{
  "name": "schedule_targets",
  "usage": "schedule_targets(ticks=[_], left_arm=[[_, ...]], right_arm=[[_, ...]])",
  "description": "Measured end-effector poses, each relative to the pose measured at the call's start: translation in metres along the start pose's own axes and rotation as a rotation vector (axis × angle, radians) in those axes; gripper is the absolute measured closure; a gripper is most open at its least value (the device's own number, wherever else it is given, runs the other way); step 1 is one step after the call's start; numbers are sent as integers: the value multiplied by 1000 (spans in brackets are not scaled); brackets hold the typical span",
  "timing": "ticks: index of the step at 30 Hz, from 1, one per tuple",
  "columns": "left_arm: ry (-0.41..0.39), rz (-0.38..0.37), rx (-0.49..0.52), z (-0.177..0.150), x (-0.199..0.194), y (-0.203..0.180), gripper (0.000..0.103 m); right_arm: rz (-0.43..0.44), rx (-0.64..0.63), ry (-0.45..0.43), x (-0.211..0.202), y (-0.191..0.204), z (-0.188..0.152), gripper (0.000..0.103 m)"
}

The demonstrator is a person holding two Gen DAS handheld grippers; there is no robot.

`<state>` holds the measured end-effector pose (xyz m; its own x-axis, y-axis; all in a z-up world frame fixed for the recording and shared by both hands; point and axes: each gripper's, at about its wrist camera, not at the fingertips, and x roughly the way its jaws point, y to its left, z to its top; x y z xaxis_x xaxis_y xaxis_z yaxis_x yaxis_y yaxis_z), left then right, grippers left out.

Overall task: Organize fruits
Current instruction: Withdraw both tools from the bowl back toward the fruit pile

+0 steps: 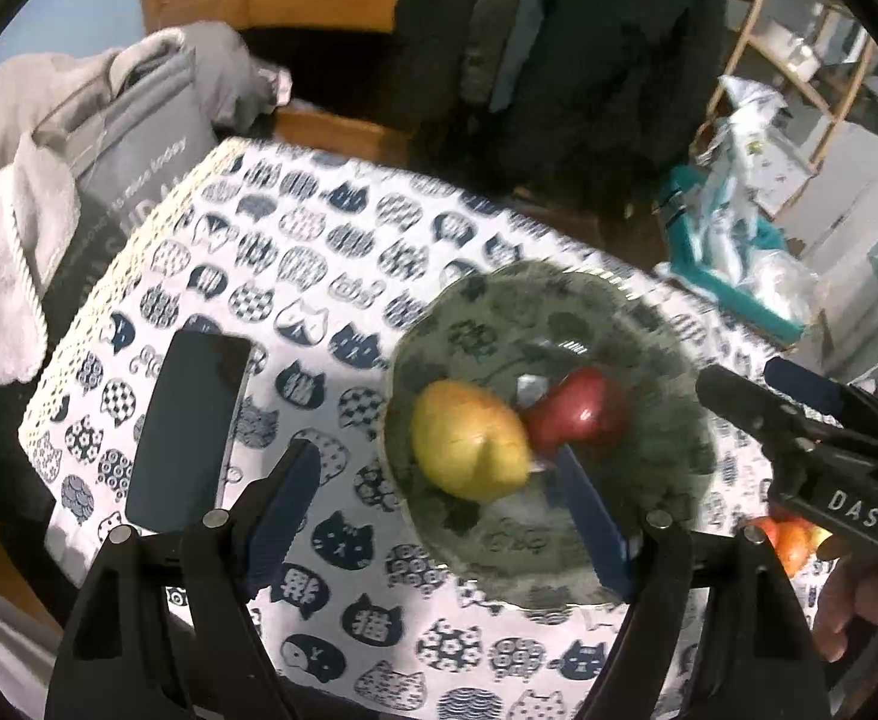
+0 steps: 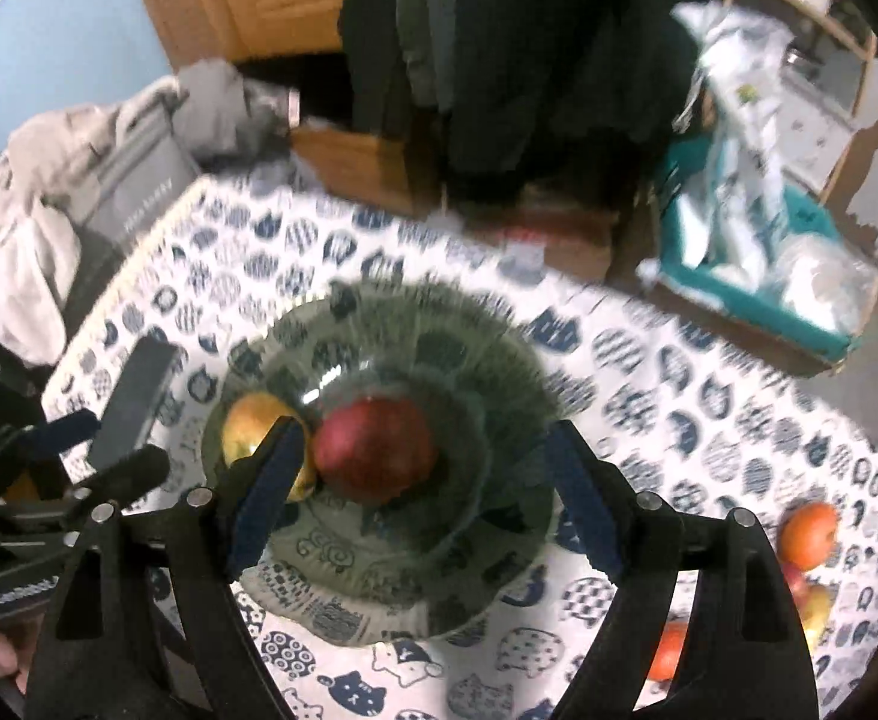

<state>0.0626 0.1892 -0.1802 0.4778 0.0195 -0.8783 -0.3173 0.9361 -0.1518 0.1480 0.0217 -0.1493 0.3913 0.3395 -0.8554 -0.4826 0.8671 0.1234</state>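
A green glass bowl (image 1: 559, 282) (image 2: 414, 300) stands on the cat-print tablecloth. In it lie a yellow-green apple (image 1: 469, 438) (image 2: 252, 420) and, touching it on the right, a red apple (image 1: 583, 408) (image 2: 372, 450). My left gripper (image 1: 435, 456) hovers open above the yellow apple, with its fingers clear of the fruit. My right gripper (image 2: 423, 429) hangs open over the red apple without touching it; it also shows at the right edge of the left wrist view (image 1: 751, 375). The left gripper (image 2: 114, 444) appears at the left of the right wrist view.
Several orange and red fruits (image 2: 808, 531) (image 1: 787, 534) lie loose on the cloth right of the bowl. A dark phone (image 1: 192, 426) (image 2: 132, 402) lies left of it. A grey bag with clothes (image 1: 120, 138) sits beyond the left table edge, a teal box (image 2: 757, 300) at the far right.
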Motion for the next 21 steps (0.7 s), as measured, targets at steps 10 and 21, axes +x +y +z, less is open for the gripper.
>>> schedule_targets(ticks=[10, 21], left_arm=[[-137, -61, 60, 4, -61, -34, 16], [-222, -116, 123, -6, -105, -68, 11]], right_arm=[[-76, 14, -159, -83, -24, -4, 20], [-120, 47, -241, -150, -57, -32, 20]])
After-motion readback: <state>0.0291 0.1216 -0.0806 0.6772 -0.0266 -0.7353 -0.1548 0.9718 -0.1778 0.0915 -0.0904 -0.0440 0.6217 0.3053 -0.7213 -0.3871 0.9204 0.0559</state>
